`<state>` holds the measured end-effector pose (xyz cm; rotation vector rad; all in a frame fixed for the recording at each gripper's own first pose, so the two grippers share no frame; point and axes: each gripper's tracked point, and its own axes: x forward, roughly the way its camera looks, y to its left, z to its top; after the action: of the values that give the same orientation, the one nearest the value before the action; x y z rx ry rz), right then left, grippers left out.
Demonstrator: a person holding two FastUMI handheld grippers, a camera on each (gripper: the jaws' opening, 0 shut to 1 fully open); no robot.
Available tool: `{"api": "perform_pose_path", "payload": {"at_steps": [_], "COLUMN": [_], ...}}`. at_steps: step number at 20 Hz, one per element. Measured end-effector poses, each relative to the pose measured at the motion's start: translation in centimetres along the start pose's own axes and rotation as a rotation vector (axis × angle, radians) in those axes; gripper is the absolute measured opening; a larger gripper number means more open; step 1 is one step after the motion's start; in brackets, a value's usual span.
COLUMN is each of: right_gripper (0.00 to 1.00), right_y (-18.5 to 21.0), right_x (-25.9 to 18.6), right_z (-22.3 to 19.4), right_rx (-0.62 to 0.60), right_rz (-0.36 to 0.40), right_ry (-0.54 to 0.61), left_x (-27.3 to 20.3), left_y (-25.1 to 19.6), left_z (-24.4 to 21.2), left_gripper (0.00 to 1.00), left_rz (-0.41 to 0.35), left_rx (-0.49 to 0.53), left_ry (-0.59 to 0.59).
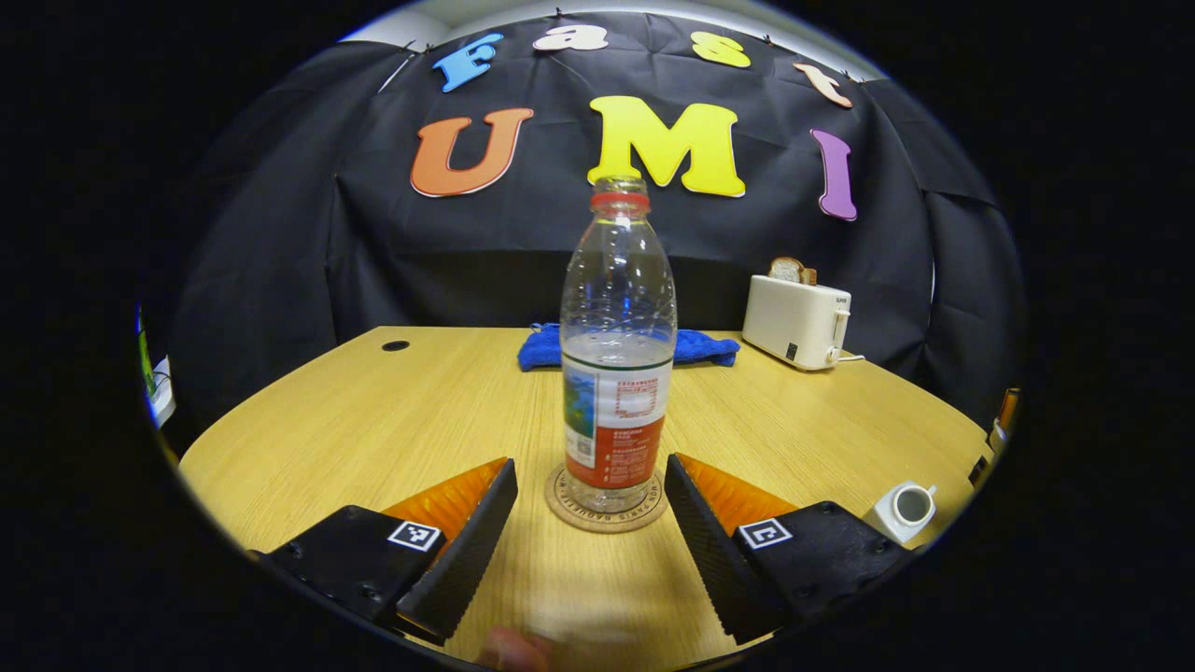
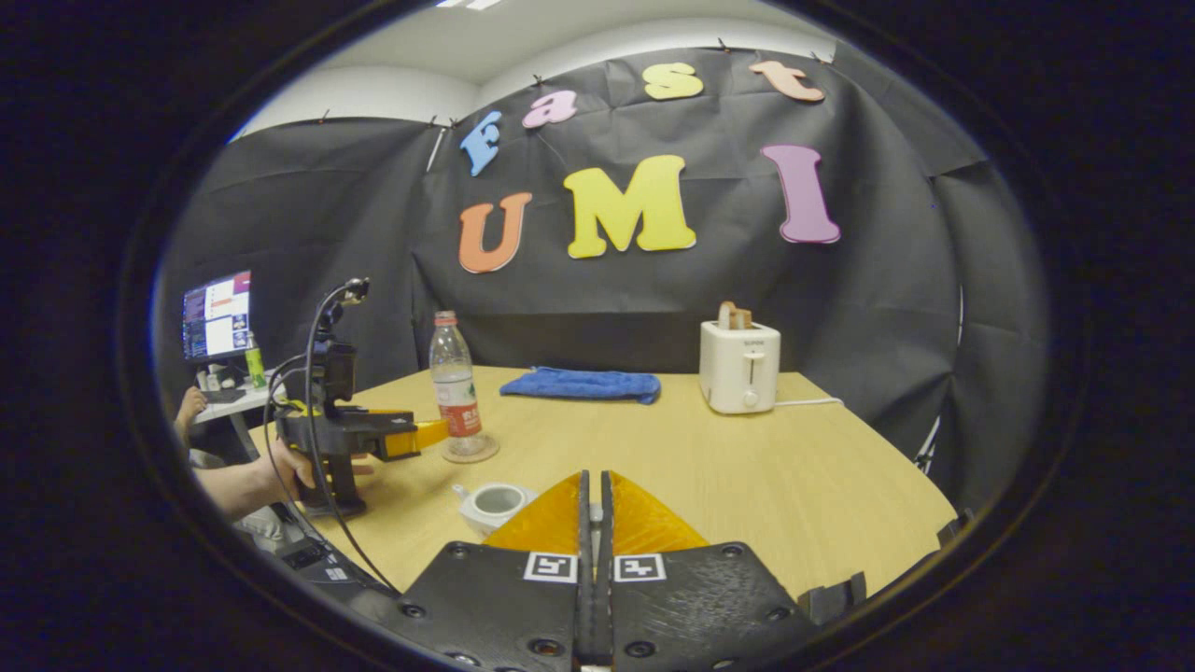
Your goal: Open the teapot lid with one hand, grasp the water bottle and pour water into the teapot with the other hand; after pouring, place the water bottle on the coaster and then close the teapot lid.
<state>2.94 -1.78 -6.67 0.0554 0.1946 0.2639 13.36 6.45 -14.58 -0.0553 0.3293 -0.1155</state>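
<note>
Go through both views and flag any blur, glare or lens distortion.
Left gripper view: table edge bows from fisheye; water bottle sharp, a blurred fingertip at the bottom. Right gripper view: softer, dimmer; monitor glares bright; toaster leans slightly.

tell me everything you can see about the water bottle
The water bottle is clear ribbed plastic with a red neck ring, no cap, and a white-and-red label. It is roughly half full. It stands upright on a round coaster on the wooden table, between the open jaws of the left gripper, which are not touching it.
</note>
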Motion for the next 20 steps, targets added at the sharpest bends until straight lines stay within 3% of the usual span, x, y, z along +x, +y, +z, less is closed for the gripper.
{"api": "perform_pose_path", "payload": {"at_steps": [5,8,13,20], "right_gripper": [0.0,0.0,0.0,0.0], "right_y": [5.1,7.2,8.1,7.6], "right_x": [3.5,5.7,7.7,8.4], "right_z": [0.8,-0.4,-2.3,-3.6], "right_rx": [0.023,0.014,-0.047,-0.049], "right_rz": [0.138,0.181,0.176,0.155], "right_ry": [-0.032,-0.01,0.011,0.027], "left_x": [-6.4,-10.0,-14.0,-16.6], "left_y": [3.7,6.0,8.2,9.7], "left_z": [1.1,1.7,1.5,3.3], "left_gripper": [0.99,0.99,0.99,0.99], "left_rz": [0.09,0.143,0.178,0.239], "left_rx": [-0.036,-0.049,-0.103,-0.079], "left_ry": [-0.075,-0.115,-0.127,-0.19]}}
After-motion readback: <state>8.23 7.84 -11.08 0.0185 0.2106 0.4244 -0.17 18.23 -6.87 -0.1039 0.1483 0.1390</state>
